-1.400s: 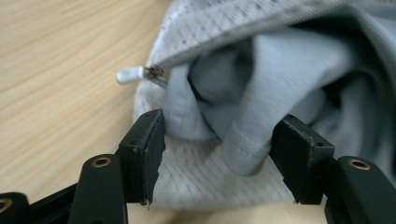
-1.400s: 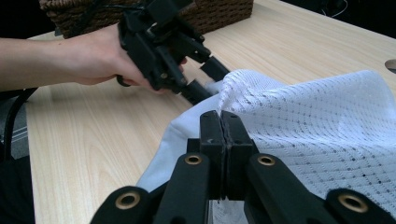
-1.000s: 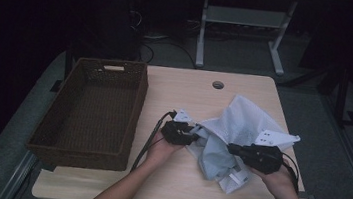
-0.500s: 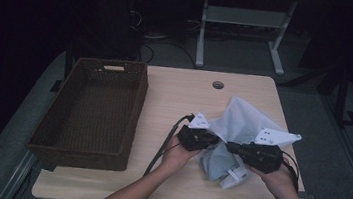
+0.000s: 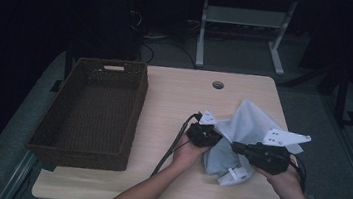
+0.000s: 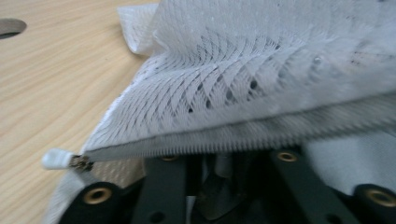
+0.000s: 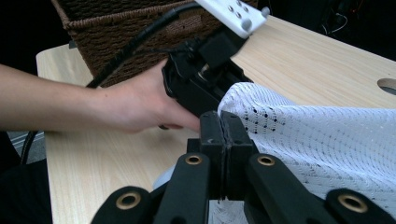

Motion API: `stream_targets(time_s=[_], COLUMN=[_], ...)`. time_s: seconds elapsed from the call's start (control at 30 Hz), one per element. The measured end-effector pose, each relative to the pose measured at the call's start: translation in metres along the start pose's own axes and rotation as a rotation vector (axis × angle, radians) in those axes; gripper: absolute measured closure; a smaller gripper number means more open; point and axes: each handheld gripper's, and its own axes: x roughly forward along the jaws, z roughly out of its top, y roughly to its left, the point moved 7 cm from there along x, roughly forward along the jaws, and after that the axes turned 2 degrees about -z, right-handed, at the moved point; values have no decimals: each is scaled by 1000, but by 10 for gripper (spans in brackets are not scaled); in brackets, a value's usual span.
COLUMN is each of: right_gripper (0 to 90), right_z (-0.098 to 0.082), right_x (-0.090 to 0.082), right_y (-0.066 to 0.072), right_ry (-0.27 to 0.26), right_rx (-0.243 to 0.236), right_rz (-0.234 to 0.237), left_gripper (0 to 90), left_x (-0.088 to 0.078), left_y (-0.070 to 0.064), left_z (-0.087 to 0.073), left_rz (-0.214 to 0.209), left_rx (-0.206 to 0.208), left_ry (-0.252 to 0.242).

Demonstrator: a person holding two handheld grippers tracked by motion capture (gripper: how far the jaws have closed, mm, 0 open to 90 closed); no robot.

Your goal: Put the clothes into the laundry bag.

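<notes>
One mesh bag point(image 5: 249, 125) is what I am working on, white, crumpled, lying on the right half of the table point(image 5: 174, 99), well apart from the one brown basket point(image 5: 135, 110) that stands empty on the left half. Two grippers meet at the bag's near left side. The right gripper point(image 5: 235, 146) comes in from the right, and in the right gripper view its jaws stand pressed together, clamped on a fold of the mesh at their tips. The left gripper point(image 5: 213, 136) comes in from the left and touches the bag's left edge. Its jaws have just been opening, with mesh draped over and between them. Their tips are hidden under the cloth, so I cannot tell whether they pinch it or stand free. The relation that matters: in the left gripper view the one zip point(image 6: 233, 140) runs crosswise just above the left jaws, from left to right, slightly rising, and looks closed along the stretch I see. Its one pull point(image 6: 58, 158), a small white tab, sits at the zip's left end, off to the left of the jaws and not between them. The left gripper is the nearer one to that pull, and I judge it would have to shift sideways along the zip to reach it, while the right one steadies the cloth. Count: one bag, one zip, one pull, one basket, two grippers, one round hole point(image 5: 218, 84) in the table beyond the bag.
</notes>
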Motion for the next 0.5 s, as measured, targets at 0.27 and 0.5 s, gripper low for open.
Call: stream_targets(time_s=[0.27,0.5], right_gripper=[885,885], right_z=[-2,-6], right_x=[3,8], right_y=[-2,-2], right_ry=[7,20], right_rx=[5,9], right_rz=[-1,1], left_gripper=[481,377], left_x=[-44,-68], left_y=[12,47], left_z=[-5,-24], left_rz=[-23,55], left_rx=[-11,-24], left_ry=[51,117])
